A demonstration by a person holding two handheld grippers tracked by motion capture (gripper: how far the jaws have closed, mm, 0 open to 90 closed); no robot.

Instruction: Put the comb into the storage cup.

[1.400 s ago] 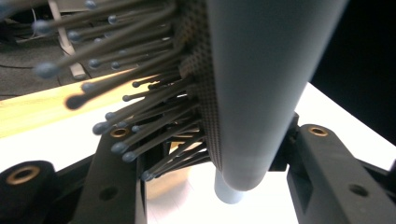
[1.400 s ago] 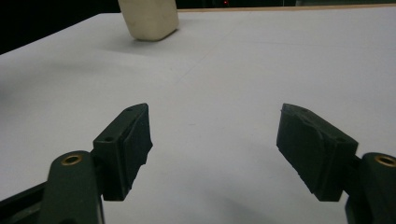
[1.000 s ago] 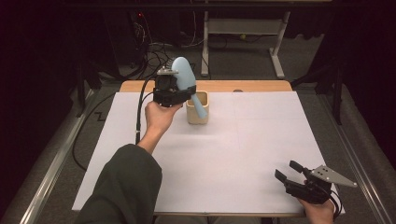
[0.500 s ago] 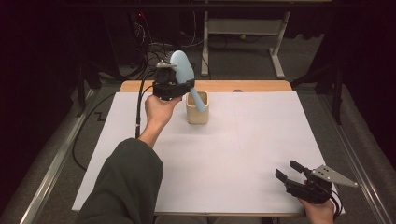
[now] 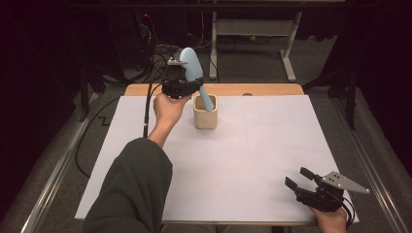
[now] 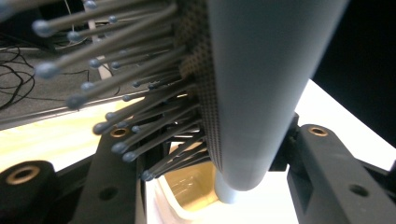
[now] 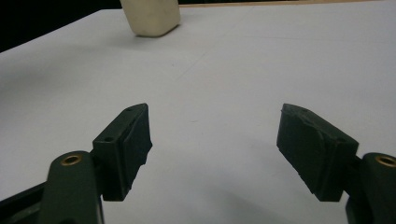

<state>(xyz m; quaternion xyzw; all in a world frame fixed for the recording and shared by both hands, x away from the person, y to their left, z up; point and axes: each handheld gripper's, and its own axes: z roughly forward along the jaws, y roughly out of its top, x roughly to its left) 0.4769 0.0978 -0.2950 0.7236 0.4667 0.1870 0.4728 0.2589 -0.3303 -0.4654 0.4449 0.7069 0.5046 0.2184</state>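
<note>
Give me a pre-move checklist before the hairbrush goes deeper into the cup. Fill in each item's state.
1. Left tool gripping the hairbrush: ok, jaws clamp the brush's head on both sides.
2. Handle tip inside the cup: ok, it dips past the rim.
3. Cup upright on the white sheet: ok.
4. Handle clear of the cup's wall: cannot tell, the contact is hidden.
5. Right tool out of the way: ok, open and empty near the table's front right corner.
6. Brush upright: not ok, it is tilted.
</note>
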